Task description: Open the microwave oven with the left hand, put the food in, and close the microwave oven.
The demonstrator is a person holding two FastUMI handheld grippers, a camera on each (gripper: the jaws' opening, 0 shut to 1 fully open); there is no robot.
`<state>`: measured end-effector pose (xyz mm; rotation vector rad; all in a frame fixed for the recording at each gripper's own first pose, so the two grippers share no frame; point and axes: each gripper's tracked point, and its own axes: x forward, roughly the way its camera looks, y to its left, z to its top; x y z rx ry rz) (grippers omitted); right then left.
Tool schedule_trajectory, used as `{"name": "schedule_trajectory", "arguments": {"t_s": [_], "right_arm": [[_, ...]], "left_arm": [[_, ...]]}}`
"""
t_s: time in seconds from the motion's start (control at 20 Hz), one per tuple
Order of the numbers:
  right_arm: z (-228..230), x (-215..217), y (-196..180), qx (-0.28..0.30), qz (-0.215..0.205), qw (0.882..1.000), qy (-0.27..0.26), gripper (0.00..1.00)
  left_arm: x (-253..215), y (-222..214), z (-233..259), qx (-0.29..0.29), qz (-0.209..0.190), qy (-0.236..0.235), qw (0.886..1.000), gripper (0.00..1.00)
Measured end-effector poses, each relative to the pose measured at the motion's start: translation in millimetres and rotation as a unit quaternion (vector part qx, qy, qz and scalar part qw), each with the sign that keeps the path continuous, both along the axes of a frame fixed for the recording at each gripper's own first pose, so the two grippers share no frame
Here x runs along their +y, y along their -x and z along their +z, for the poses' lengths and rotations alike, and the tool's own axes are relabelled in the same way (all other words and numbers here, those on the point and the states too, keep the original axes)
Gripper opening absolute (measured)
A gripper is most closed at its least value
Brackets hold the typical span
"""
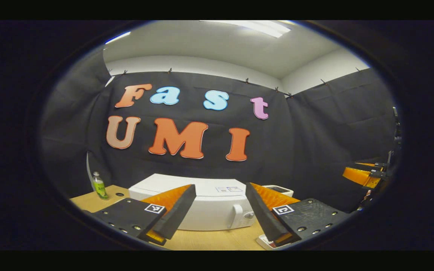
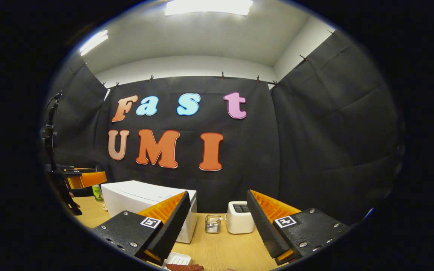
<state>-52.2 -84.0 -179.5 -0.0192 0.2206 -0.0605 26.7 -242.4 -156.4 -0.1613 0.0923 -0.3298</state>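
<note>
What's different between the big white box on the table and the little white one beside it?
The microwave oven is far bigger and wide and flat-topped; the toaster is small and squat. The microwave has a front door with a handle, seen shut in the left gripper view; the toaster has slots on top instead. The microwave stands left of the small glass jar, the toaster right of it. Both are white and rest on the wooden table.

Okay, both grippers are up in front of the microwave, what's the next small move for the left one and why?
Probably ease the left gripper forward and a little to its right, toward the handle on the front of the microwave. The door looks closed, the gripper is open and empty, and it sits short of the microwave, so nothing can go inside until that door is pulled open.
</note>
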Motion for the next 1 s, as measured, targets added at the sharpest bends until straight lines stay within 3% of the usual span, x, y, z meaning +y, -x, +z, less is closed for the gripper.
{"name": "schedule_trajectory", "arguments": {"t_s": [0.25,0.4,0.55,0.8,1.0], "right_arm": [[-59,-16,16,0.062,-0.002,0.998,-0.02,0.94],[-77,-21,25,0.073,-0.005,0.997,-0.034,0.94],[-92,-21,31,0.073,-0.003,0.997,-0.037,0.94],[-124,-23,38,0.092,-0.006,0.995,-0.032,0.94],[-145,-26,42,0.111,-0.005,0.993,-0.029,0.94]], "left_arm": [[-48,-7,-64,0.039,-0.019,-0.015,0.999,0.87],[-65,-20,-96,0.053,-0.017,-0.03,0.998,0.88],[-94,-24,-144,0.1,-0.039,-0.026,0.994,0.88],[-102,-48,-190,0.121,-0.015,-0.049,0.991,0.78],[-110,-65,-217,0.135,-0.001,-0.061,0.989,0.6]]}}
